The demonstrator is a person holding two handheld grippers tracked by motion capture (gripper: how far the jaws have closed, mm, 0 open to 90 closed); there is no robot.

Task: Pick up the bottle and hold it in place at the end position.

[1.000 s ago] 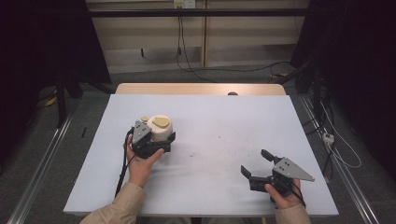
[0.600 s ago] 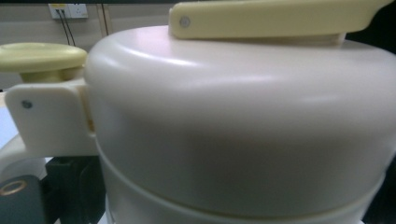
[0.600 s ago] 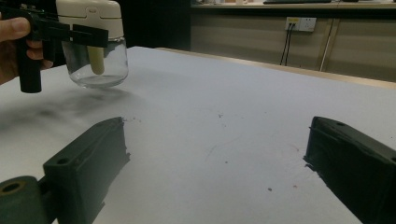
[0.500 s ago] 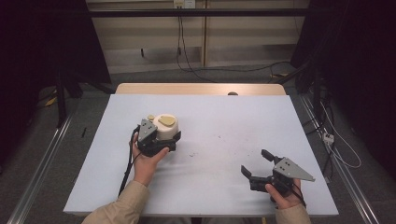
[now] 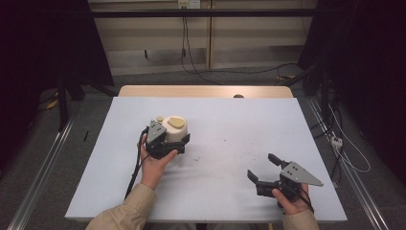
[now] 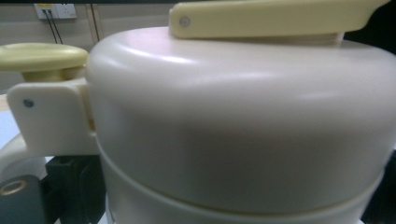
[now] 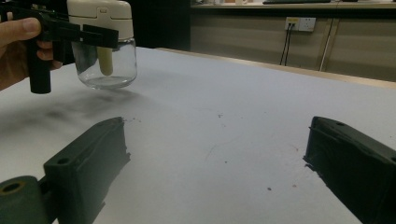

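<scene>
**Jar in my left claw, right claw waiting wide**

My left gripper (image 5: 168, 142) is clamped around the jar (image 5: 174, 130), jaws pinching it just under the cream lid (image 6: 243, 112). In the right gripper view I see the glass body (image 7: 108, 65) hanging clear below the black jaws, a shadow on the table under it, so I judge the jar is lifted off the surface. It stands upright, long axis vertical, with the yellow flip tab (image 5: 177, 121) on top.

My right gripper (image 5: 266, 168) rests low at the near right of the white table (image 5: 230, 124), jaws spread wide with nothing between them.

Here's what matters: the jar lies well apart from the right claw, to its left and farther across the table. The left hand owns it; the right one would need to travel left and away to reach it. From the right gripper view, the jar sits up at the far left, beyond the left jaw.
</scene>
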